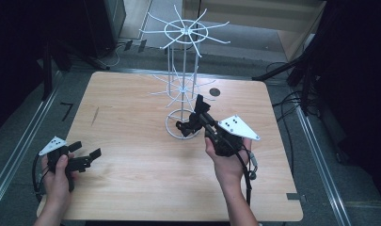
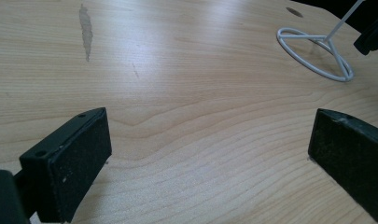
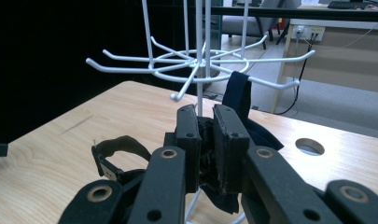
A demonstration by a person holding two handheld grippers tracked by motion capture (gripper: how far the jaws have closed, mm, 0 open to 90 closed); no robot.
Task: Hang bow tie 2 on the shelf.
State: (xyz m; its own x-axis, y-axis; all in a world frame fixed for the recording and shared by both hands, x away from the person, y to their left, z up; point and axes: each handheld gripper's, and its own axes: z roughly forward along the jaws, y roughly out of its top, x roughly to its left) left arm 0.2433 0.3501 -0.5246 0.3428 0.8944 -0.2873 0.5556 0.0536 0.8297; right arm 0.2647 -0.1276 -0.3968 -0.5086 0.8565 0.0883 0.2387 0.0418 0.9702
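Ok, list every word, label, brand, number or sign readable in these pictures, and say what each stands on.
None: no text can be read anywhere.
The grey plate on the right gripper bears only dark holes.
The dark strapped thing in its jaws, the white wire rack and the wooden table carry no print.
Wall socket: too small to read.

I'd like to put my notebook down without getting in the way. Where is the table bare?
The wide stretch between the left gripper and the white wire rack is bare wood, as is the table's near edge between the two forearms. It is crowded around the rack's base ring, where the right gripper holds a dark strap.
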